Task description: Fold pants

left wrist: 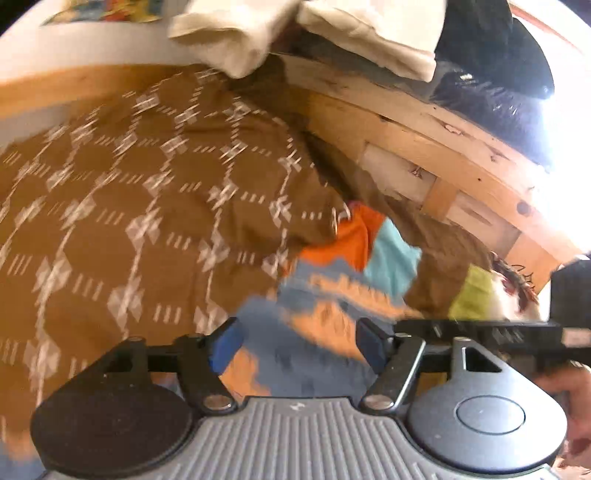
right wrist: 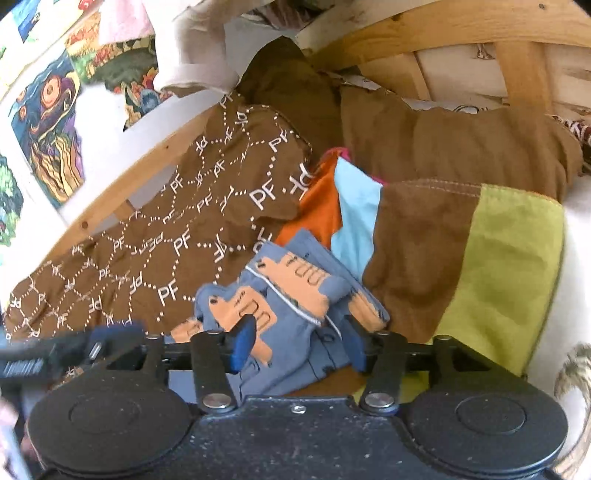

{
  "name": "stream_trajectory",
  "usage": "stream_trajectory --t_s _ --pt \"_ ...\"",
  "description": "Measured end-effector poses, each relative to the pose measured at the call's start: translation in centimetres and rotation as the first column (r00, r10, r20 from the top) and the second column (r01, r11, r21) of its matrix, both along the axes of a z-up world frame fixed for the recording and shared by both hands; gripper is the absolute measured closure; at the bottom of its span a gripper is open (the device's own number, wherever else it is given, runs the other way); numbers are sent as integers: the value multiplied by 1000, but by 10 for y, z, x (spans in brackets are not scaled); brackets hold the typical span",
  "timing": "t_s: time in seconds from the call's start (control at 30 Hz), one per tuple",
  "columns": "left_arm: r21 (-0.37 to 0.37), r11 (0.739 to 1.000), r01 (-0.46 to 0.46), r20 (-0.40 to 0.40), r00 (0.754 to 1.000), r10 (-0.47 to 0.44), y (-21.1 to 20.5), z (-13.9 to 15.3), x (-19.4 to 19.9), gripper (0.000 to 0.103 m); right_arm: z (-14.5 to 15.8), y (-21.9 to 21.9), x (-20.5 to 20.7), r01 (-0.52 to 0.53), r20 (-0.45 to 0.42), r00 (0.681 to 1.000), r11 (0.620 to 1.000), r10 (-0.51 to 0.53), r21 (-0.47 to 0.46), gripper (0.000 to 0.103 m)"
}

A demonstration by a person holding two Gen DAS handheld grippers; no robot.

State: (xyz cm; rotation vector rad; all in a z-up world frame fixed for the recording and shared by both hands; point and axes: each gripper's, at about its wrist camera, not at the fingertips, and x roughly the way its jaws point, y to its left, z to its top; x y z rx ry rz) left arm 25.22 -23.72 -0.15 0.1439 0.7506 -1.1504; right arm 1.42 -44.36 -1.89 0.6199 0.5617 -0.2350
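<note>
The pants are small, blue with orange shapes, and lie bunched and partly folded on a brown patterned bedspread. In the left wrist view they show blurred. My left gripper is open, its blue-padded fingers apart just above the pants. My right gripper is open too, its fingers on either side of the pants' near edge. The right gripper's body shows at the right of the left wrist view, and the left gripper's body at the left of the right wrist view.
A patchwork cushion of orange, light blue, brown and green lies right of the pants. A wooden bed frame runs behind. Cream folded cloth and a black bag sit above it. Painted pictures hang at left.
</note>
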Motion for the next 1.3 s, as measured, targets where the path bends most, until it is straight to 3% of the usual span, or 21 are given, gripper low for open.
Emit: stream_trajectory --t_s 0.17,0.27,0.33,0.43,0.5,0.57,0.63,0.8,0.9,0.97,1.03,1.07,1.1,1.13,1.17,1.27,1.3 --pt "67 997 45 -80 996 -39 -62 -10 41 27 -1 -6 8 -4 10 1000 1000 3 21 44" --pt "114 990 80 -155 986 -62 -87 -21 51 41 -3 -9 12 -8 6 1000 1000 8 21 45" --pt "153 983 104 -138 987 -83 -99 -24 49 61 -5 -10 16 -14 1 1000 1000 14 17 48" --pt "196 974 111 -113 989 -90 -111 -29 46 84 -6 -10 20 2 -1 1000 1000 -2 3 57" --pt "195 975 108 -87 992 -93 -114 -30 42 90 -7 -10 20 25 7 1000 1000 -25 3 69" --pt "184 977 105 -51 994 -97 -112 -27 34 95 -8 -10 16 54 13 998 998 -54 -11 89" --pt "164 980 111 -30 994 -107 -112 -23 27 96 -7 -6 9 82 30 996 996 -81 -31 95" --pt "133 981 144 21 989 -148 -124 -10 6 96 -2 6 -17 155 59 987 986 -152 -54 96" --pt "158 977 142 59 987 -153 -138 -12 -6 95 -6 7 -18 163 20 987 983 -161 -82 95" --pt "198 972 128 99 984 -150 -146 -17 -11 92 -9 5 -17 170 -5 985 981 -171 -89 93" --pt "194 974 115 113 984 -139 -143 -18 -14 83 -9 7 -17 165 -7 986 979 -167 -119 92" --pt "182 978 107 115 985 -129 -139 -17 -14 76 -6 10 -18 157 -6 987 976 -159 -150 87" --pt "171 981 96 117 986 -117 -135 -16 -15 56 -4 13 -18 153 -5 988 971 -157 -184 83" --pt "155 985 75 131 987 -95 -127 -14 -15 45 -2 18 -18 147 -7 988 960 -153 -238 68" --pt "140 989 56 150 986 -77 -120 -11 -17 44 0 20 -18 137 -6 990 952 -144 -275 56" --pt "132 991 -11 217 976 -18 -89 -7 -24 40 3 27 -20 110 -7 993 919 -121 -378 48" --pt "133 990 -43 240 971 10 -78 -8 -29 34 4 30 -20 99 -11 993 906 -114 -411 44"
